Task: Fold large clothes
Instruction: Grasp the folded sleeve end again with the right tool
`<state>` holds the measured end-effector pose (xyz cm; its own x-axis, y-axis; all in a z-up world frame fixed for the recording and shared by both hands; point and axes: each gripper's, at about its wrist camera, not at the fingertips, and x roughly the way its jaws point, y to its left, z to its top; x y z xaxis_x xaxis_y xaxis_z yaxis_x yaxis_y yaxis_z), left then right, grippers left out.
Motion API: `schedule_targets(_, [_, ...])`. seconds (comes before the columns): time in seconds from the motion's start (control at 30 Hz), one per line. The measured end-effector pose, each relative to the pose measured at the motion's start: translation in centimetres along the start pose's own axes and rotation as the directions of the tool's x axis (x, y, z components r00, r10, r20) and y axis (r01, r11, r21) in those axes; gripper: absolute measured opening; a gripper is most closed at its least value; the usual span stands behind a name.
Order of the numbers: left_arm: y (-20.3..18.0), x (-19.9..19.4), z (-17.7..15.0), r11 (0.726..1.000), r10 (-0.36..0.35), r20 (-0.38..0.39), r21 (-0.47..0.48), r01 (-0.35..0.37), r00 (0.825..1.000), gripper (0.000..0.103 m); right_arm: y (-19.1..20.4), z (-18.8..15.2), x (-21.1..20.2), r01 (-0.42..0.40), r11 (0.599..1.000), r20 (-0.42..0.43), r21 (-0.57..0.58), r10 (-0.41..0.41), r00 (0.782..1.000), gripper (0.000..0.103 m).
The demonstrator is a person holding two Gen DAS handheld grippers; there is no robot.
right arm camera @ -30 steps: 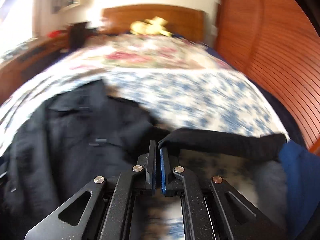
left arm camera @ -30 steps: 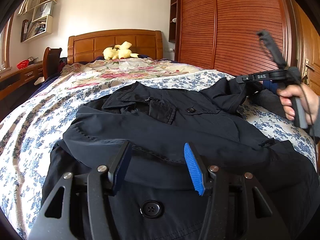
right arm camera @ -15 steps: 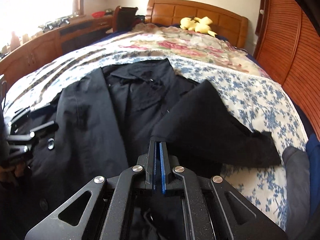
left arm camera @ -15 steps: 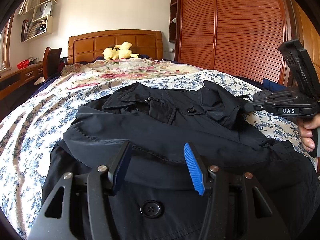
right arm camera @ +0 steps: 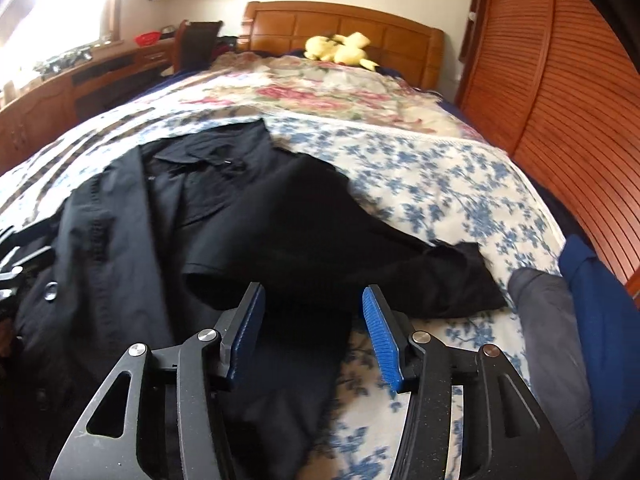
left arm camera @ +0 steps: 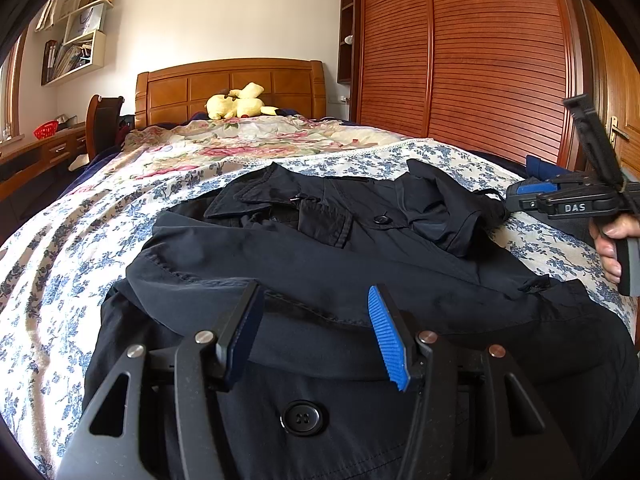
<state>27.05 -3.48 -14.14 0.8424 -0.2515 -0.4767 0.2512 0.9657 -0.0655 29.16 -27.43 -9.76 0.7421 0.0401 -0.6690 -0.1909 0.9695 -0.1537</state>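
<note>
A large black coat [left arm camera: 340,264] lies spread on the flowered bed, collar toward the headboard. Its left sleeve is folded across the chest. Its right sleeve [right arm camera: 360,248] lies folded in over the coat's right side, the cuff resting on the sheet. My left gripper [left arm camera: 316,332] is open and empty, low over the coat's lower front near a black button [left arm camera: 300,418]. My right gripper [right arm camera: 312,332] is open and empty just above the right sleeve; it also shows in the left wrist view [left arm camera: 516,196] at the coat's right edge.
The blue-flowered sheet [left arm camera: 60,264] covers the bed. A yellow plush toy [left arm camera: 238,106] lies by the wooden headboard [left arm camera: 228,84]. Red-brown louvred wardrobe doors [left arm camera: 480,60] stand on the right. Blue and grey clothes [right arm camera: 572,320] lie at the bed's right edge. A desk [right arm camera: 80,76] runs along the left.
My right gripper carried the right sleeve in over the coat, then opened and let it go. The sleeve now lies on the coat. My left gripper has not moved.
</note>
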Motion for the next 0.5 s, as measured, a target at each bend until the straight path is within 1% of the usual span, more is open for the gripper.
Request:
schedule_targets(0.1, [0.0,0.0,0.0,1.0,0.0,0.0,0.001,0.0,1.0,0.054,-1.2,-0.3,1.3,0.027,1.0,-0.03,0.014,-0.027,0.999,0.052])
schedule_targets(0.23, [0.0,0.0,0.0,1.0,0.001,0.0,0.003,-0.001,1.0,0.054,-3.2,-1.1,3.8,0.07,0.997,-0.101,0.041,-0.065,0.993,0.052])
schedule_targets(0.4, [0.0,0.0,0.0,1.0,0.001,0.0,0.003,-0.001,1.0,0.054,-5.3,-1.8,6.7,0.141,0.989,-0.176,0.04,-0.132,0.975,0.052])
schedule_targets(0.5, [0.0,0.0,0.0,1.0,0.001,-0.001,0.004,-0.001,1.0,0.054,-6.5,-1.9,8.2,0.198,0.98,-0.206,0.031,-0.188,0.96,0.052])
